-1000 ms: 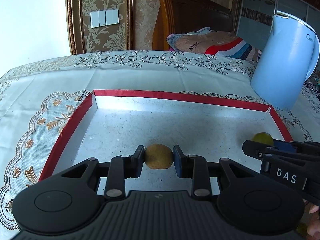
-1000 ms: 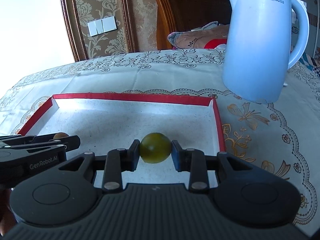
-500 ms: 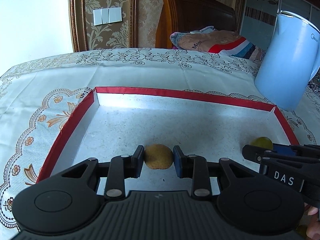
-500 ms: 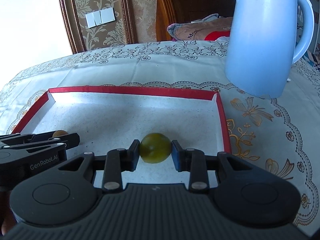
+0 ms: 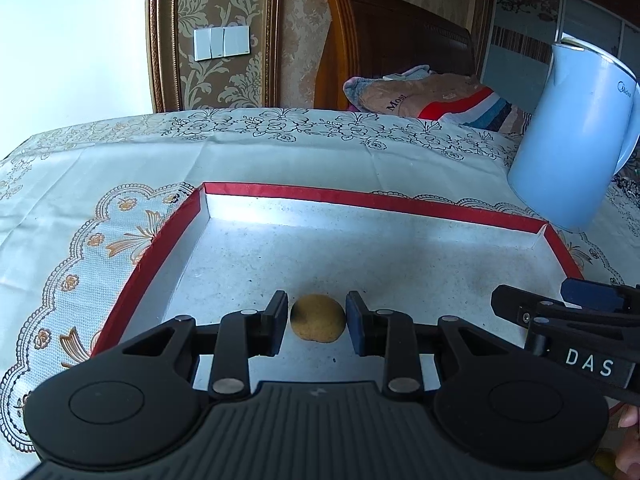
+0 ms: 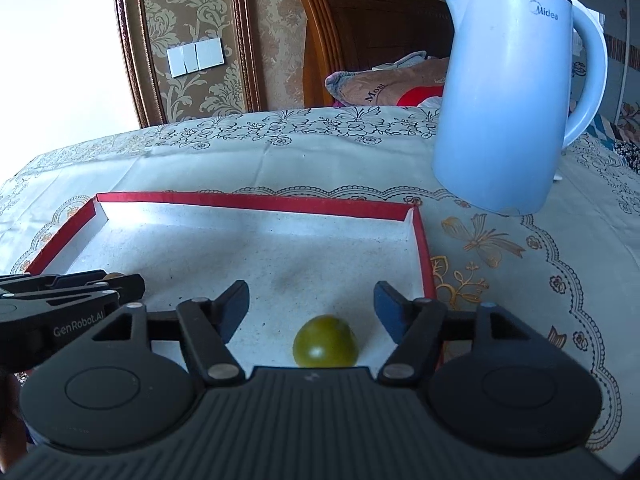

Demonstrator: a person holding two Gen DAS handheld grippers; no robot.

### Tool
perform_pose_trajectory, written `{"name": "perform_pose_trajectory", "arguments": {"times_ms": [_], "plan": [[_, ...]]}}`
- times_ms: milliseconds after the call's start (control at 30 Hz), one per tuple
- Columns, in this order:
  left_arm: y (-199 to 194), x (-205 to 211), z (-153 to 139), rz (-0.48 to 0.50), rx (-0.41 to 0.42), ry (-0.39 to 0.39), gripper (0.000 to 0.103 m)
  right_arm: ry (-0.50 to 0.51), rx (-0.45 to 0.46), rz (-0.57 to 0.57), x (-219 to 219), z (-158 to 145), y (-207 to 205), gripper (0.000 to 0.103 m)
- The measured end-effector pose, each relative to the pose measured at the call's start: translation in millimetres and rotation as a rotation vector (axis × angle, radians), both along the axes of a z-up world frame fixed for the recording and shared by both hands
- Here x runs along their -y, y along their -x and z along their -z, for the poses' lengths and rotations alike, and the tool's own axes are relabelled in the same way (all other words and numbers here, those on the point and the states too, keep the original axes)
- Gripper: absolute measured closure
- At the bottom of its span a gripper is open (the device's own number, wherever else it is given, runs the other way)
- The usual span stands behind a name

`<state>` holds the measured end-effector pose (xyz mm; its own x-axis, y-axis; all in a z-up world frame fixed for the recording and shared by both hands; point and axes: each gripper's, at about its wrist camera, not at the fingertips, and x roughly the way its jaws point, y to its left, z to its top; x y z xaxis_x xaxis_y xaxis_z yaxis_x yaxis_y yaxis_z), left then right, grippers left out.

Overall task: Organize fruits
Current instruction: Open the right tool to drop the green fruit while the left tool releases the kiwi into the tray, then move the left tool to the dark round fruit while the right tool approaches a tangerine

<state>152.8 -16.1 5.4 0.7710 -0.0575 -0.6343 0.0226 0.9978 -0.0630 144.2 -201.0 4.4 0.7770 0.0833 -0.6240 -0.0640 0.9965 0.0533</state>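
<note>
The right hand-held gripper (image 6: pixel 310 300) has just been opening. Its jaws now stand spread, and the green fruit (image 6: pixel 325 342) lies loose between them on the floor of the red-rimmed tray (image 6: pixel 256 200), touching neither pad. The fruit is round and nothing props it up. A pad brushing it on the way out could probably send it rolling, perhaps toward the tray's right wall at 3 o'clock.

The left hand-held gripper (image 5: pixel 317 308) is pressed in on the brown fruit (image 5: pixel 318 318), pinching it low over the tray floor near the front. I cannot tell whether the fruit already rests on the floor. If the pads let go while it is clear of the floor, it would likely drop and wander.

The two tools sit close together. In the left wrist view the right one juts in at 3 o'clock, and in the right wrist view the left one sits at 9 o'clock. A sideways pull from either could knock the other, or knock its fruit.

Outside the tray, the blue kettle (image 6: pixel 504 100) stands on the cloth-covered tabletop (image 6: pixel 320 152) at about 1 o'clock from the green fruit, just past the far right corner. A careless lift that way risks clipping it. Beyond the tabletop at 12 o'clock, a wooden headboard (image 6: pixel 360 20) and folded bedding (image 5: pixel 420 92) stand well apart and block nothing.
</note>
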Motion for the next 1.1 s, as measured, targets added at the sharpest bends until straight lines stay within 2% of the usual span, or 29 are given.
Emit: {"name": "perform_pose_trajectory", "arguments": {"times_ms": [100,267,500,667,1100], "plan": [[8,-3,-3,-0.012,0.026,0.001,0.072,0.024,0.041,0.015,1,-2,10,0.015],[23,-9,-8,-0.029,0.071,-0.007,0.072,0.014,0.065,0.013,5,-4,24,0.008],[45,-24,-16,-0.075,0.122,0.049,0.072,-0.048,0.109,0.022,18,-9,46,0.004],[65,-30,-15,-0.092,0.148,0.046,0.072,-0.073,0.163,0.021,25,-12,72,0.003],[121,-46,-7,-0.081,0.171,0.075,0.072,-0.074,0.222,0.029,40,-2,132,0.000]]}}
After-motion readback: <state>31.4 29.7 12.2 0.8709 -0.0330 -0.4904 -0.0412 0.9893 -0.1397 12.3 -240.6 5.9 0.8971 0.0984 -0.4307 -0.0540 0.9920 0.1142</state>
